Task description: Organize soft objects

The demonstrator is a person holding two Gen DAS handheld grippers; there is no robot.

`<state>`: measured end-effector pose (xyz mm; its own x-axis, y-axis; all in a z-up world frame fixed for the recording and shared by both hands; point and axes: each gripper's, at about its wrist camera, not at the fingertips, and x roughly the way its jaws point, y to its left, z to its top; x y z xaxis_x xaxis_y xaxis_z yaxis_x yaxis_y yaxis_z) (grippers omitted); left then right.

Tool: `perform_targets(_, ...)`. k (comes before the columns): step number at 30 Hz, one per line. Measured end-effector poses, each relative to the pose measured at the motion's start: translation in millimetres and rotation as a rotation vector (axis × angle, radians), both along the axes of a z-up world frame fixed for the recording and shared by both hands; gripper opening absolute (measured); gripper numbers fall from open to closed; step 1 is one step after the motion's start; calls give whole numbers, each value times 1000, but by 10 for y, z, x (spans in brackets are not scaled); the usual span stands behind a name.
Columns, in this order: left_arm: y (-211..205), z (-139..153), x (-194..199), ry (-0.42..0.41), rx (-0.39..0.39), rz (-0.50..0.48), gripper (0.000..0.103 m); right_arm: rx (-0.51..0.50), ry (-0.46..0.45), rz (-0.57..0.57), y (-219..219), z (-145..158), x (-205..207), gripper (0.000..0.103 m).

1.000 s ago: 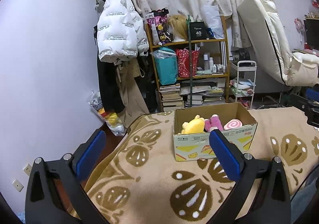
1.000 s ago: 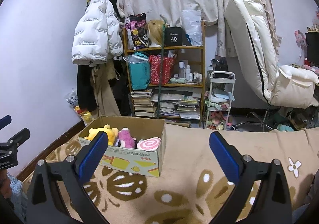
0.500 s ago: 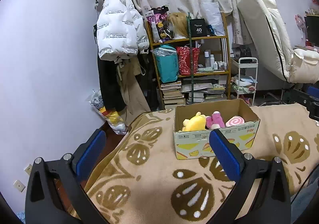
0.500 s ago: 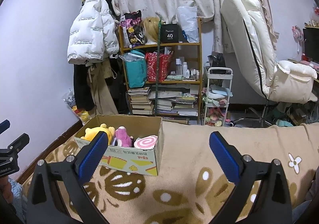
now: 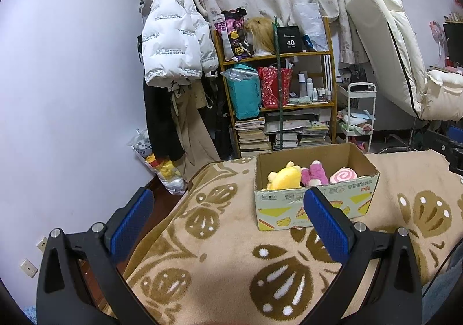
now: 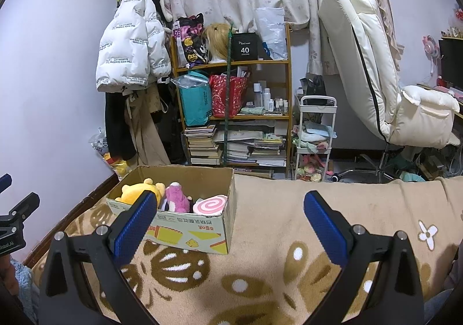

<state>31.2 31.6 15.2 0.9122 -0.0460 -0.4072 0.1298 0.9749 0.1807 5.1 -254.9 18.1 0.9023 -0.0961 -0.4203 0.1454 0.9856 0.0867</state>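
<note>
Left wrist view: the left gripper (image 5: 228,221) hangs over a tan blanket (image 5: 220,267) with brown patterns, its jaws spread wide with nothing between them. A cardboard box (image 5: 315,203) stands on the blanket at about 1 o'clock from the gripper, just past the right blue pad (image 5: 325,228), which overlaps its front wall. Inside the box, from left to right, lie a yellow plush (image 5: 285,179), a pink plush (image 5: 315,173) and a pink swirl cushion (image 5: 345,176), close together along the near wall. At 12 o'clock, farther back, a wooden shelf (image 5: 277,56) holds bags and books; a white puffer jacket (image 5: 173,44) hangs at 11 o'clock. A cream chair (image 5: 399,56) leans at 2 o'clock.

Right wrist view: the right gripper (image 6: 228,223) is also over the blanket (image 6: 275,215), jaws wide apart and holding nothing. The box (image 6: 191,232) sits at 10 to 11 o'clock, its near wall partly behind the left blue pad (image 6: 134,226). The yellow plush (image 6: 137,190), pink plush (image 6: 178,197) and swirl cushion (image 6: 209,205) rest inside it. Part of the other gripper shows at the left edge, at 9 o'clock. The shelf (image 6: 231,64) stands at 12 o'clock, a white cart (image 6: 317,134) beside it at 1 o'clock.
</note>
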Motion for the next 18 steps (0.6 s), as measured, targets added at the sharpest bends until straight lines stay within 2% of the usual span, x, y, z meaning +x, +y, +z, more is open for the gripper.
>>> perform_targets(18, 62, -5, 32, -1, 14, 5, 102, 0, 2, -4, -13, -14, 4, 103)
